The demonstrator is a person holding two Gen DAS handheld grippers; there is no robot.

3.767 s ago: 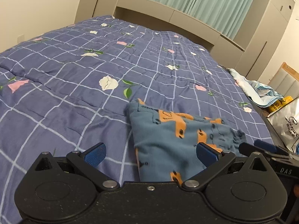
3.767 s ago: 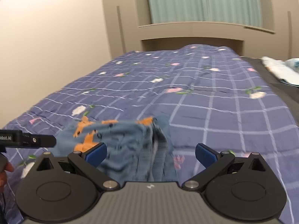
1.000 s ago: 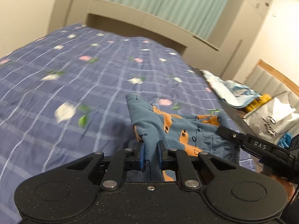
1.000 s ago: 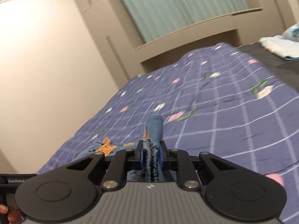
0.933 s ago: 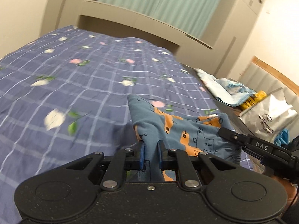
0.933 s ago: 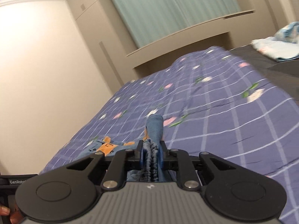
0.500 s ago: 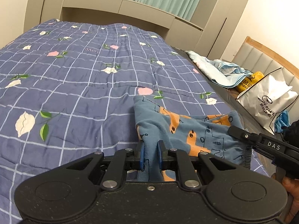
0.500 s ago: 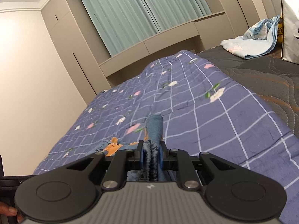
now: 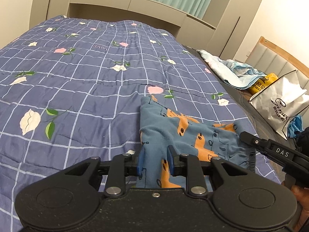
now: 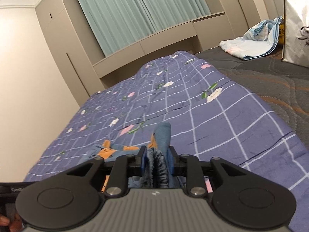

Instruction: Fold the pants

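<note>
Blue pants with orange print (image 9: 185, 133) lie folded on the purple checked quilt (image 9: 81, 81) near the bed's front right. My left gripper (image 9: 155, 161) is shut on the pants' left near edge. My right gripper (image 10: 156, 161) is shut on the gathered elastic waistband of the pants (image 10: 162, 133), lifted off the quilt (image 10: 183, 104). The right gripper's black body also shows in the left wrist view (image 9: 270, 150) at the pants' right edge.
A light blue cloth pile (image 9: 233, 71), a yellow packet (image 9: 260, 84) and a white paper bag (image 9: 280, 106) lie on the dark mattress to the right. A beige headboard shelf (image 9: 135, 2) and green curtains stand at the far end.
Both grippers went from open to shut on the pants, then lifted the near edge. In the last half second the pants barely moved; the right view tilted further up.
</note>
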